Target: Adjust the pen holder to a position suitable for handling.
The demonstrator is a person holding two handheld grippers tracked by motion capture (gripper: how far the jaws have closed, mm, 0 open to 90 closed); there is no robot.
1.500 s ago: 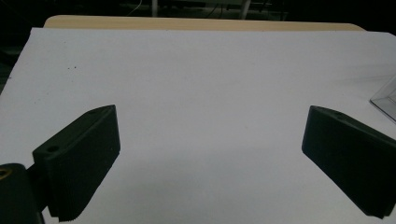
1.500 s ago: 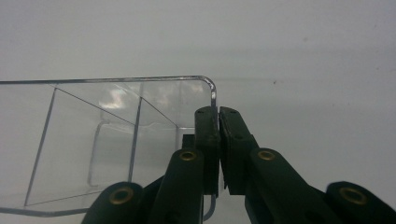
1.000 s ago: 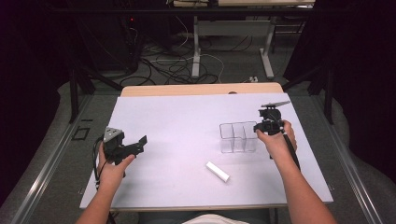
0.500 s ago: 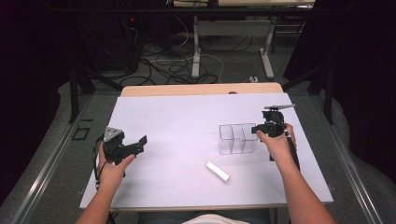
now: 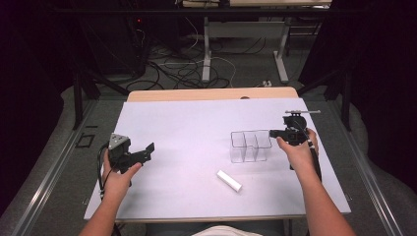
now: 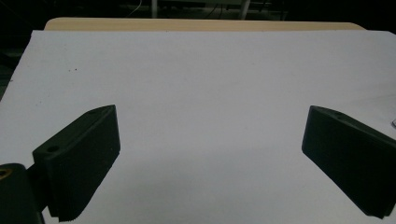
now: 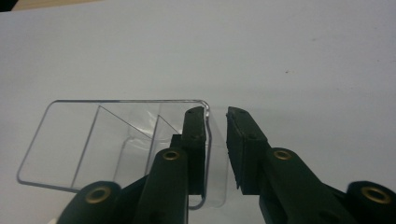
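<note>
A big white sheet (image 5: pixel 196 147) covers the table, and a person sits at it with a tool in each hand. Near the right side of the sheet stands a clear plastic box (image 5: pixel 251 146) with thin walls inside that split it into small parts, and all of them look bare. A second ago the box stood a little closer to the middle of the sheet; now it sits a bit nearer the right edge, so the right hand has pulled it that way. The right gripper (image 5: pixel 273 133) is at the box's right end. In the right gripper view its jaws stand close together, one inside the box (image 7: pixel 116 144) and one outside, with the end wall between them. They have just opened a little, and a small gap shows beside the outer pad, so the squeeze looks let go. That likely means the box is now where the person wants it. A small white stick (image 5: pixel 229 181), maybe chalk, lies flat on the sheet just in front of the box, apart from it and untouched. It may be the next thing to go in. The left gripper (image 5: pixel 149 149) rests low over the left side of the sheet with its jaws wide and nothing between them, and it has not moved.
</note>
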